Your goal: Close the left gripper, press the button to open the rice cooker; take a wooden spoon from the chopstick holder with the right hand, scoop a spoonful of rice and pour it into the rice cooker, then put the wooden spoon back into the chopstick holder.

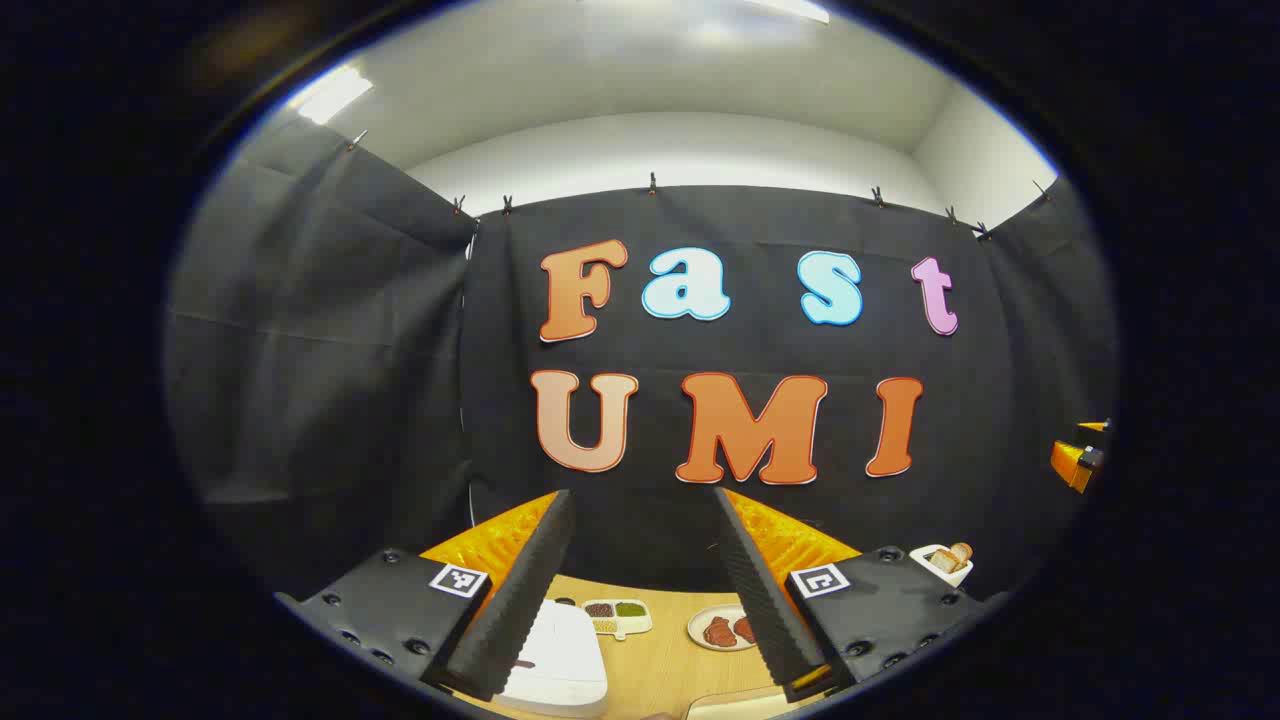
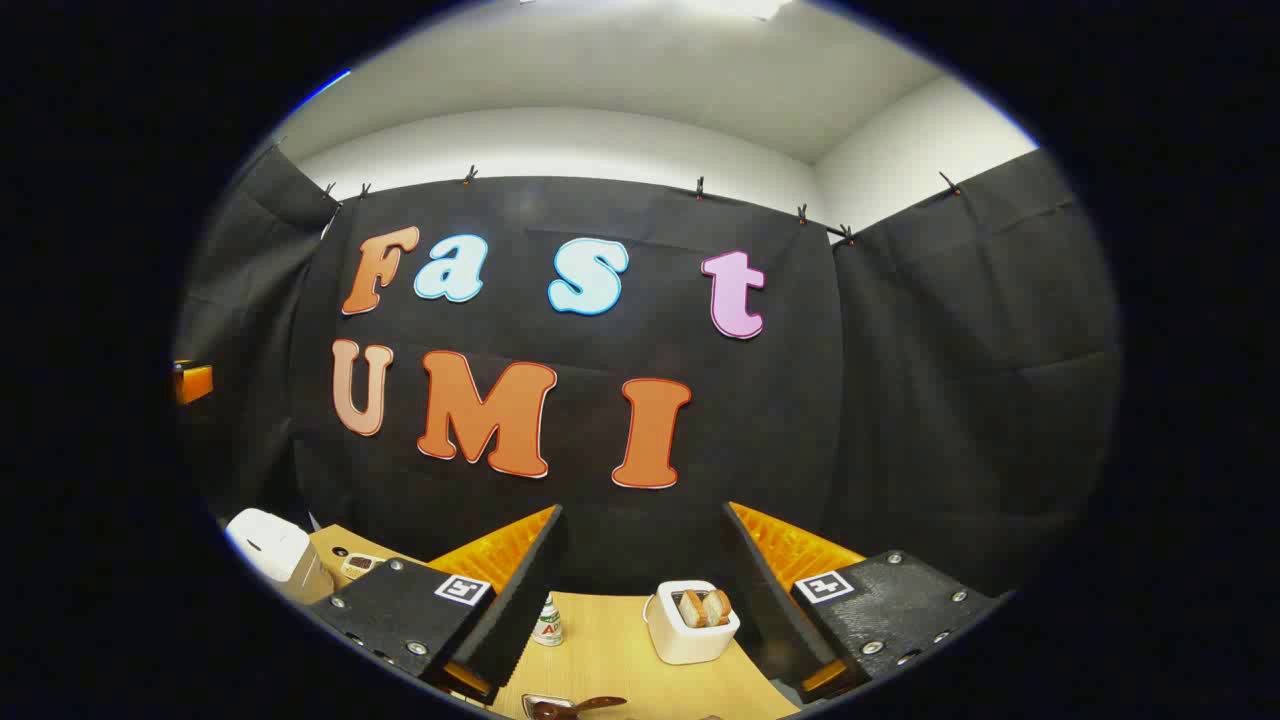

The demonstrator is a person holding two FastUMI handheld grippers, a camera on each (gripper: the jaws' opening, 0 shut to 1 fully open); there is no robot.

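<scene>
Left gripper view.
- Left tongs [image 1: 640, 590]: I read them as spread wide, both ribbed fingers apart, nothing between them and nothing touched. I have yet to close them for the button press.
- Rice cooker [image 1: 560, 655]: white body low in view, at about 7 o'clock from the midpoint of my tongs, its near edge partly behind the left finger. Lid looks down; I cannot make out the button from here.
- The relation that matters: the cooker lies below and slightly left of my line, so the coming move, as I judge it, is down and a touch left, fingers brought together first.
- Divided dish of grains [image 1: 617, 615]: on the surface just beyond the cooker, at 6 o'clock.
- Plate [image 1: 722, 628]: at 5 o'clock, near the right finger.
- Toaster [image 1: 945, 563]: at 3 o'clock, well apart.

Right gripper view.
- Right tongs [image 2: 640, 590]: also wide apart, empty, touching nothing.
- Rice cooker [image 2: 270, 550]: far off at 9 o'clock, clearly nearer my left hand.
- Wooden spoon [image 2: 585, 706]: a dark scoop at 6 o'clock, at the bottom edge; long axis runs roughly left to right. Whether it sits in a holder I cannot tell.
- Toaster [image 2: 690, 620]: between the fingers, just right of centre, bread showing.
- Small bottle [image 2: 546, 622]: beside the left finger.
- Surface [image 2: 610, 650]: light wood.
</scene>
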